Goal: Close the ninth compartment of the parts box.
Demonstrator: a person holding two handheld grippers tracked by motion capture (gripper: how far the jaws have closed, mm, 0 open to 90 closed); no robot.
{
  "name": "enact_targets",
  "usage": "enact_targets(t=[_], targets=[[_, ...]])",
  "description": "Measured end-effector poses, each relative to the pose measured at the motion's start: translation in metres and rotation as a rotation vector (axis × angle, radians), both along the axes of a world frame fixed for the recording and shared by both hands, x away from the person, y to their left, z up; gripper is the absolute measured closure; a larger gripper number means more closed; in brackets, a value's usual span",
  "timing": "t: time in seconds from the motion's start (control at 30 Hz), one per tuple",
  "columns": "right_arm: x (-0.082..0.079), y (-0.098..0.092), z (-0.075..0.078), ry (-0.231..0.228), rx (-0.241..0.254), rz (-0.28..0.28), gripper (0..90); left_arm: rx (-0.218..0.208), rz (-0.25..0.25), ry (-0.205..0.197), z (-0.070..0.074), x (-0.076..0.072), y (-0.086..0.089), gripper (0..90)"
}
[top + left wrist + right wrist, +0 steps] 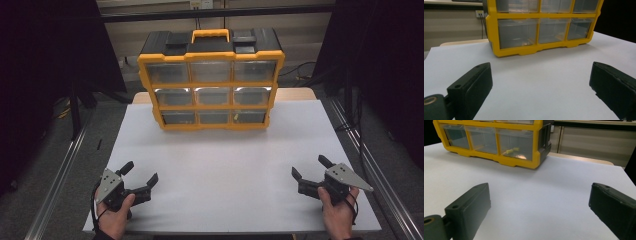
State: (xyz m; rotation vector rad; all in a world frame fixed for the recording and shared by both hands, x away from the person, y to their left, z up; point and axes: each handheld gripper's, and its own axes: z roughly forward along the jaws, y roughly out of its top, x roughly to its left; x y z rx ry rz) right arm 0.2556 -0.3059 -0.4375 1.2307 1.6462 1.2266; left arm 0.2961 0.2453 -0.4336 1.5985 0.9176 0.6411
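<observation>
At the far side of the desk (220, 165) stands the yellow drawer box (212, 80), hard, smooth and probably heavy, so grab its top handle (210, 35); your left hand-held gripper (140, 176) and right hand-held gripper (311, 169) are wide open, holding nothing.

Left gripper (140, 176) and right gripper (309, 167): black blocky bodies, each topped by a grey three-cornered plate with small screws. Jaws are thick, matte black slabs with a screw hole near the base; a black cable loops below each hand.
</observation>
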Motion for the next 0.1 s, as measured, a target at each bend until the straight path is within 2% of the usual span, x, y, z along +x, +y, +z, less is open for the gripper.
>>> enact_targets(t=[0.1], targets=[[0.0011,-0.0005,0.0005,-0.002,-0.001,-0.005,3.3,-0.005,0.003,-0.002,-0.0001,-0.0002,-0.0005,4.6]])
